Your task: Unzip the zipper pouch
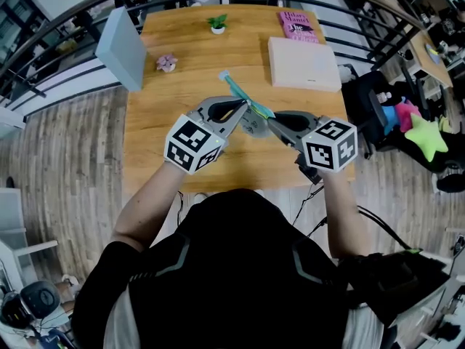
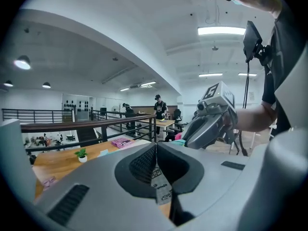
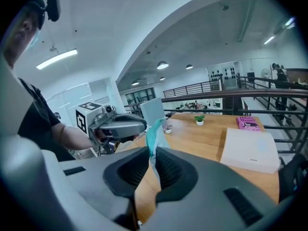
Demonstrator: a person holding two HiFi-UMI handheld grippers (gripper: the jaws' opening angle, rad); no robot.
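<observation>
The left gripper (image 1: pixel 245 107) was closed on a grey printed tab (image 2: pixel 160 186). The right gripper (image 1: pixel 271 121) pinched the thin teal zipper pouch (image 1: pixel 238 91), held slanting between them above the wooden table (image 1: pixel 174 100). Beyond lay a white box (image 1: pixel 304 64), a pink book (image 1: pixel 296 26), a potted plant (image 1: pixel 217 24) and a pale upright panel (image 1: pixel 122 48).

A wooden table (image 1: pixel 167 122) fills the frame's centre. At its top edge stand a small potted plant (image 1: pixel 217 24) and a pink book (image 1: pixel 296 26). Below the book lies a white box (image 1: pixel 304 64). A pale grey panel (image 1: pixel 122 48) leans at upper left, with a small pink object (image 1: pixel 166 63) just beside it.
</observation>
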